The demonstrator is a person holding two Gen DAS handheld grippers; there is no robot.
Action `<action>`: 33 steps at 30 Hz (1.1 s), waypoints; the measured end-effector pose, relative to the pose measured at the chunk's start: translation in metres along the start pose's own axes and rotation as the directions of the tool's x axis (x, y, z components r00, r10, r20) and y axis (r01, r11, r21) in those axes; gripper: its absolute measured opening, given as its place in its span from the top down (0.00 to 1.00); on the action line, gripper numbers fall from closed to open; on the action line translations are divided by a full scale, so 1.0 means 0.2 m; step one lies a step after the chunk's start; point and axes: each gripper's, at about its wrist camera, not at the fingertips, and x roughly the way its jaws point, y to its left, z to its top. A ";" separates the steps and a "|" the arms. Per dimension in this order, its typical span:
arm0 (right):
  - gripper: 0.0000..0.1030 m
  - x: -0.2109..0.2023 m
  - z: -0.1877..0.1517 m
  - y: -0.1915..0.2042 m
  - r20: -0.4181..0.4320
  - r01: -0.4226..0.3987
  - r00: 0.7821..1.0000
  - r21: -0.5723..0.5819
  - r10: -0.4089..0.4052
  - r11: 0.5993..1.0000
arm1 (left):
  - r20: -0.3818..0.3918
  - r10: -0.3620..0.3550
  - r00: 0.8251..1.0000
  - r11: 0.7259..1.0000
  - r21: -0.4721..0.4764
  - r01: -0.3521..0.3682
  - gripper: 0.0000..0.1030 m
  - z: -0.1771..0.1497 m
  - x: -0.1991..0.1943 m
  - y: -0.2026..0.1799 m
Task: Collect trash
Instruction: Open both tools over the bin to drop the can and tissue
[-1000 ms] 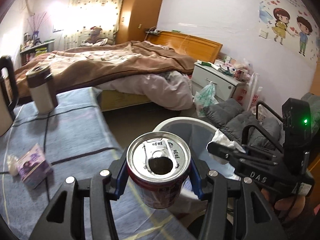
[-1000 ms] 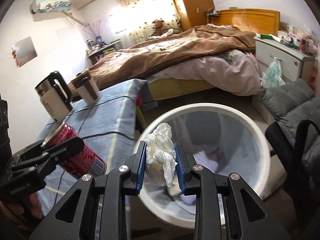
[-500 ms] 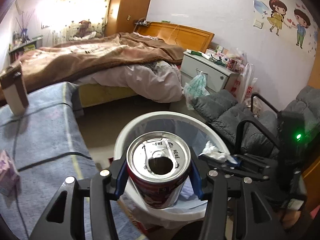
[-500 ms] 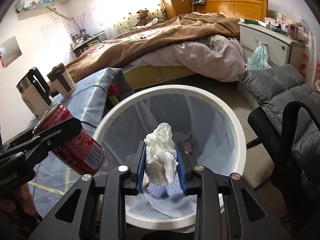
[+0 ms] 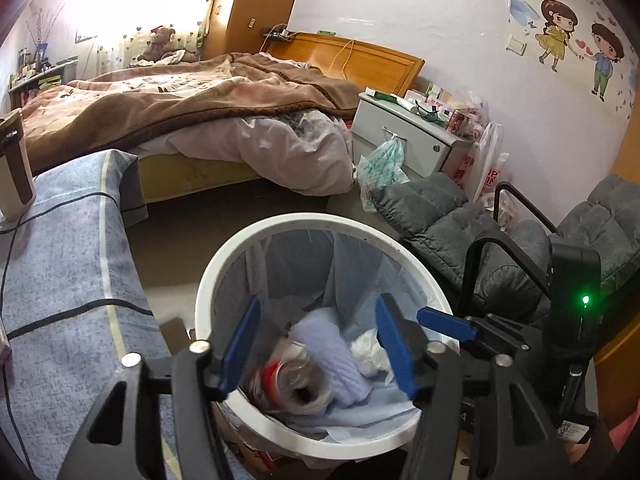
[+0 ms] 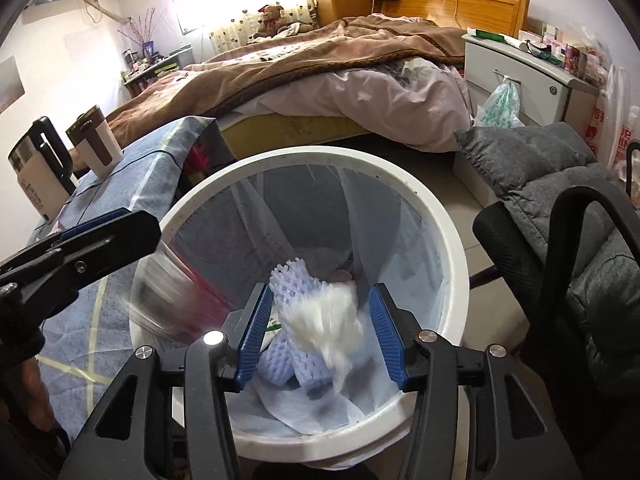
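Both grippers hang over the round white bin (image 5: 224, 264), jaws spread wide, gripping nothing. Left gripper (image 5: 318, 344): the red can (image 5: 296, 386), a metallic blur, inside the liner. Right gripper (image 6: 316, 336): crumpled white tissue (image 6: 328, 316), blurred, above lilac foam netting (image 6: 292, 280).

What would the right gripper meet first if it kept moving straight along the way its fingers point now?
Probably the crumpled white tissue, blurred and loose between the open right gripper fingers, then the purple foam net inside the white trash bin; depth is unclear.

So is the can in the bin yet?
In: the can is blurred inside the bin, clear of the open left claw.
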 end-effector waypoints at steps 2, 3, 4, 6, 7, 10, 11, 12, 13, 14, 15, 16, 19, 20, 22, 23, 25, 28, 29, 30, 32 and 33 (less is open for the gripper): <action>0.49 -0.01 0.00 -0.01 0.006 0.008 1.000 0.007 -0.008 1.000 | 0.004 0.000 1.000 1.000 -0.004 0.000 0.38 0.00 -0.01 0.00; 0.48 -0.01 0.00 -0.01 0.007 0.009 1.000 0.009 -0.009 1.000 | 0.005 -0.001 1.000 1.000 -0.005 0.001 0.38 0.00 -0.01 0.01; 0.48 -0.02 0.00 -0.01 0.009 0.008 1.000 0.011 -0.008 1.000 | 0.008 0.000 1.000 1.000 -0.007 0.000 0.38 0.00 -0.03 0.01; 0.48 -0.03 0.00 -0.01 0.014 0.003 1.000 0.018 -0.003 1.000 | 0.012 -0.001 1.000 1.000 -0.005 0.001 0.38 0.00 -0.04 0.01; 0.48 -0.04 0.00 -0.01 0.017 0.001 1.000 0.019 -0.002 1.000 | 0.015 0.004 1.000 1.000 -0.005 -0.004 0.38 0.00 -0.06 0.02; 0.48 -0.07 -0.01 0.01 0.026 -0.005 1.000 0.025 0.005 1.000 | 0.026 0.015 1.000 1.000 -0.004 -0.015 0.38 -0.01 -0.10 0.02; 0.48 -0.07 -0.01 0.01 0.030 -0.008 1.000 0.026 0.008 1.000 | 0.030 0.022 0.999 1.000 -0.006 -0.022 0.38 -0.01 -0.12 0.03; 0.48 -0.09 -0.01 0.02 0.038 -0.011 0.999 0.027 0.010 1.000 | 0.035 0.031 0.999 1.000 -0.005 -0.031 0.38 -0.02 -0.14 0.03; 0.48 -0.10 0.00 0.03 0.046 -0.011 0.999 0.028 0.010 1.000 | 0.039 0.041 0.998 0.999 -0.004 -0.041 0.38 -0.03 -0.16 0.04; 0.48 -0.12 -0.01 0.04 0.058 -0.015 0.998 0.029 0.013 0.999 | 0.043 0.048 0.998 0.999 -0.008 -0.047 0.38 -0.03 -0.18 0.06; 0.48 -0.14 -0.01 0.04 0.063 -0.018 0.998 0.030 0.016 0.999 | 0.048 0.054 0.997 0.999 -0.009 -0.054 0.38 -0.04 -0.20 0.07; 0.48 -0.15 0.00 0.06 0.072 -0.020 0.997 0.032 0.018 0.999 | 0.056 0.058 0.997 0.998 -0.007 -0.058 0.38 -0.04 -0.23 0.08; 0.48 -0.20 0.00 0.09 0.095 -0.034 0.995 0.036 0.030 0.999 | 0.080 0.091 0.993 0.996 -0.003 -0.091 0.37 -0.06 -0.31 0.11; 0.48 -0.21 0.00 0.11 0.101 -0.039 0.994 0.036 0.035 0.999 | 0.091 0.098 0.991 0.995 -0.003 -0.098 0.37 -0.06 -0.34 0.12; 0.48 -0.24 -0.01 0.15 0.115 -0.049 0.992 0.026 0.046 0.998 | 0.099 0.098 0.990 0.995 -0.013 -0.097 0.37 -0.07 -0.39 0.14; 0.48 -0.25 0.00 0.17 0.119 -0.051 0.992 0.020 0.048 0.998 | 0.102 0.101 0.990 0.995 -0.021 -0.099 0.37 -0.07 -0.41 0.16; 0.48 -0.27 0.00 0.21 0.130 -0.059 0.990 0.007 0.058 0.998 | 0.113 0.115 0.987 0.993 -0.029 -0.113 0.36 -0.08 -0.46 0.19; 0.48 -0.30 0.01 0.27 0.141 -0.072 0.987 -0.006 0.072 0.997 | 0.123 0.130 0.984 0.991 -0.045 -0.125 0.36 -0.10 -0.52 0.23; 0.48 -0.31 0.01 0.30 0.147 -0.079 0.986 -0.014 0.080 0.997 | 0.127 0.134 0.983 0.990 -0.049 -0.129 0.36 -0.11 -0.54 0.25; 0.48 -0.32 0.00 0.32 0.151 -0.081 0.985 -0.020 0.083 0.996 | 0.130 0.136 0.982 0.990 -0.055 -0.129 0.36 -0.12 -0.55 0.27; 0.48 -0.33 0.01 0.36 0.155 -0.090 0.983 -0.031 0.094 0.995 | 0.135 0.152 0.979 0.987 -0.070 -0.144 0.36 -0.13 -0.59 0.30; 0.48 -0.33 0.01 0.39 0.158 -0.096 0.982 -0.041 0.101 0.995 | 0.142 0.162 0.977 0.985 -0.076 -0.152 0.36 -0.14 -0.62 0.32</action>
